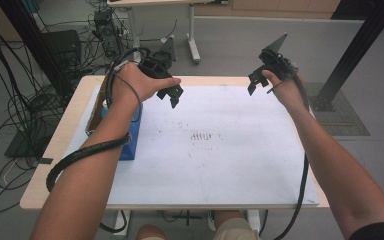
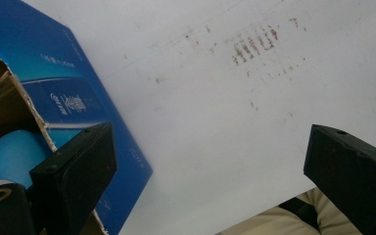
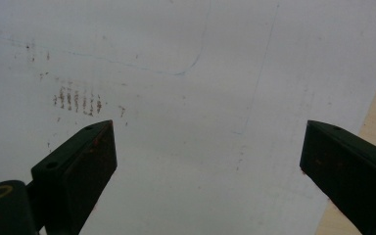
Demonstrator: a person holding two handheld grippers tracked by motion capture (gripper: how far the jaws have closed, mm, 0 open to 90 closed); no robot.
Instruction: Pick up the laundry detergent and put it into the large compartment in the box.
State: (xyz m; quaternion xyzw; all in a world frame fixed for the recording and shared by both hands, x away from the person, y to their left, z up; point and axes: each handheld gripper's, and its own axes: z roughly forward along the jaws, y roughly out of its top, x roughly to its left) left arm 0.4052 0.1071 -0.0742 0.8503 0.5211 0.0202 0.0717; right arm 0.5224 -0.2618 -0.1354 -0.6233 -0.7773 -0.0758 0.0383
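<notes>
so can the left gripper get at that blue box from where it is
Probably yes. The left gripper hangs open and empty above the white board, and the blue box lies close by at the board's left edge, its torn end open. Nothing lies between them.

Glossy torn cardboard box (image 2: 73, 98)

High view overhead, facing forward-down; both gripper views close above white sheet (image 1: 240, 165), sharing brown marks (image 3: 78, 102).

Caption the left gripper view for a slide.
Open left gripper above white sheet, beside torn blue cardboard box.
</notes>
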